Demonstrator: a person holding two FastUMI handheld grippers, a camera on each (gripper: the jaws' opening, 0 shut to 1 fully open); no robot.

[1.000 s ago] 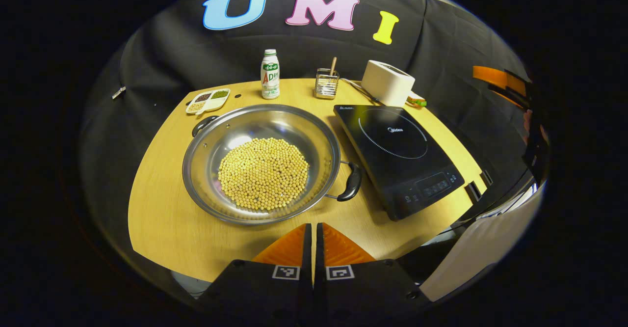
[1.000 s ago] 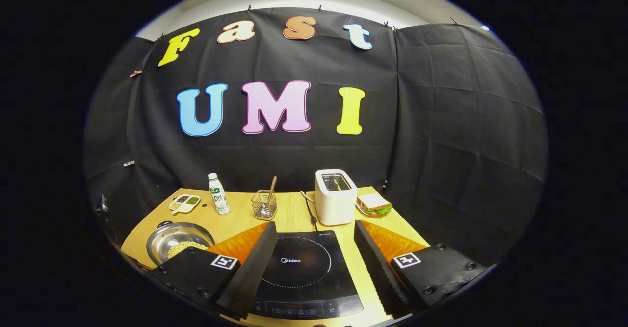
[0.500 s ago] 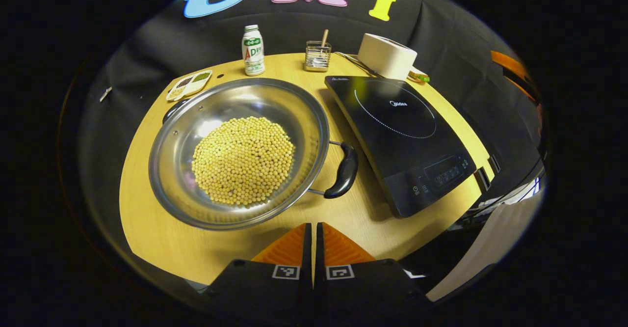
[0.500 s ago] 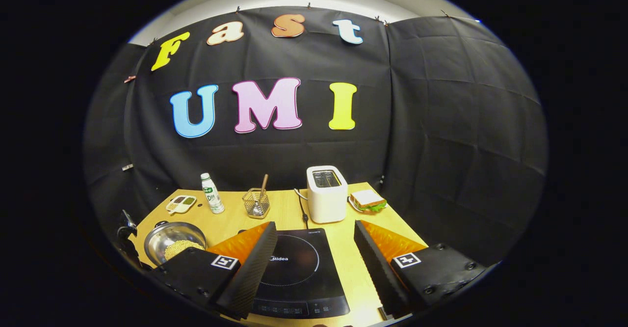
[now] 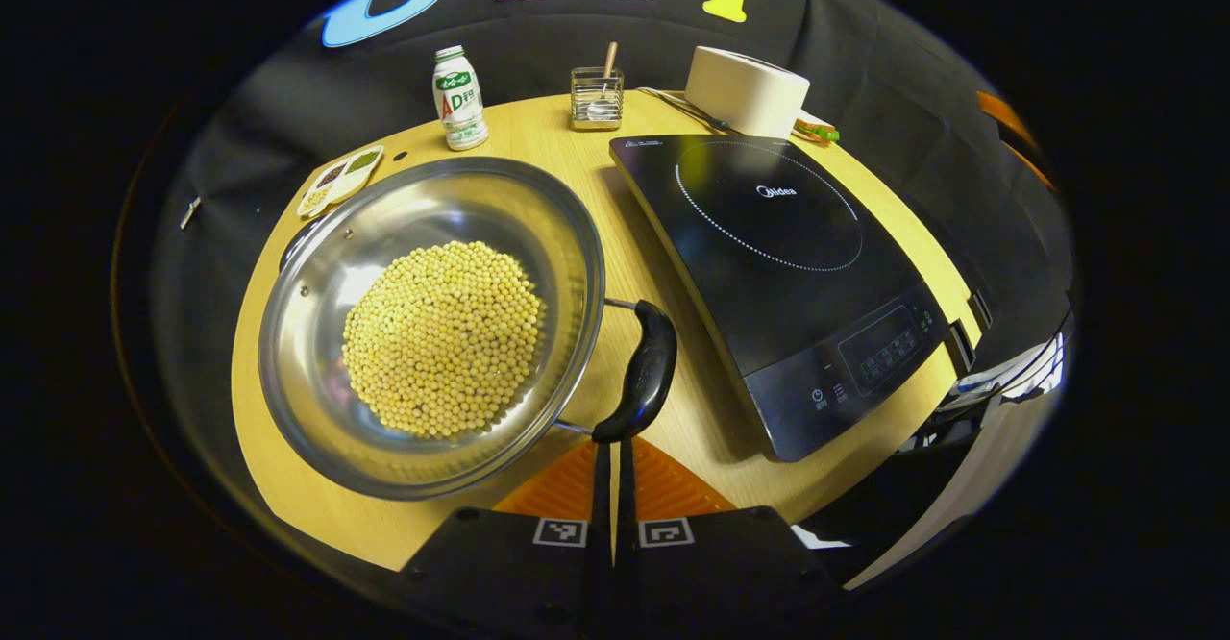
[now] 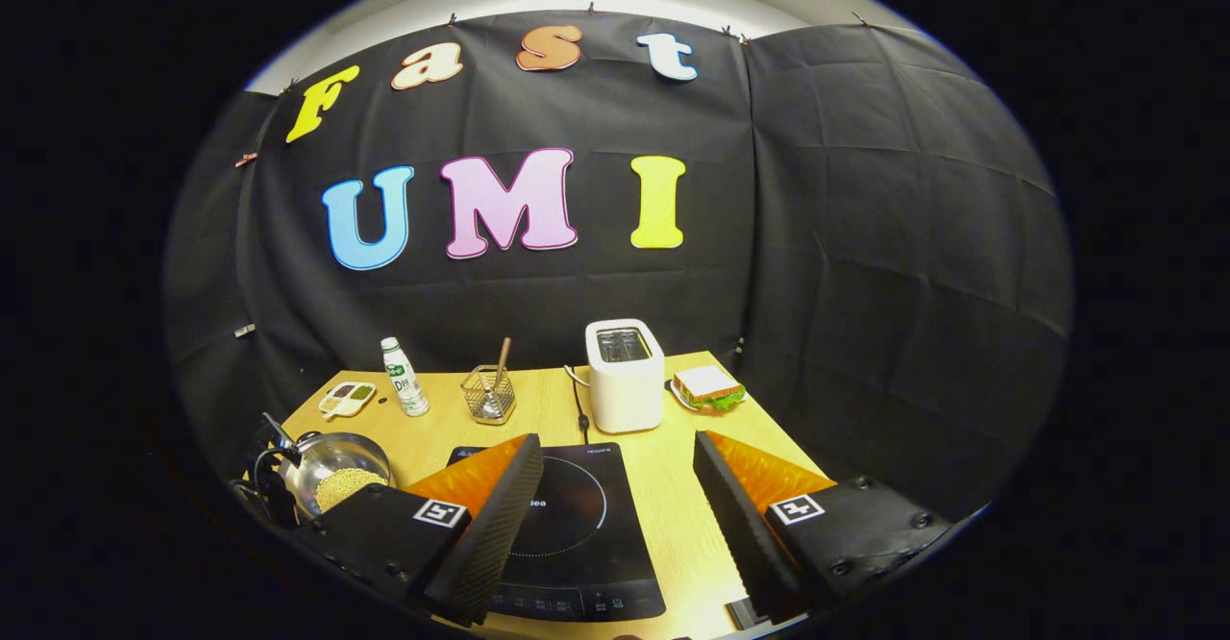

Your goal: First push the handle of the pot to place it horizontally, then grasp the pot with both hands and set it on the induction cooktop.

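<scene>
Steel pot of soybeans sits beside the induction cooktop, my left fingers pressed together at its black handle, right fingers spread wide.

"Midea" on induction cooktop (white print); "AD" on bottle.

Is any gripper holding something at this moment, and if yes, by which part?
Nothing is held. The left gripper is shut, its tips at the lower end of the pot's near handle with nothing between them. The right gripper is open above the induction cooktop.
</scene>
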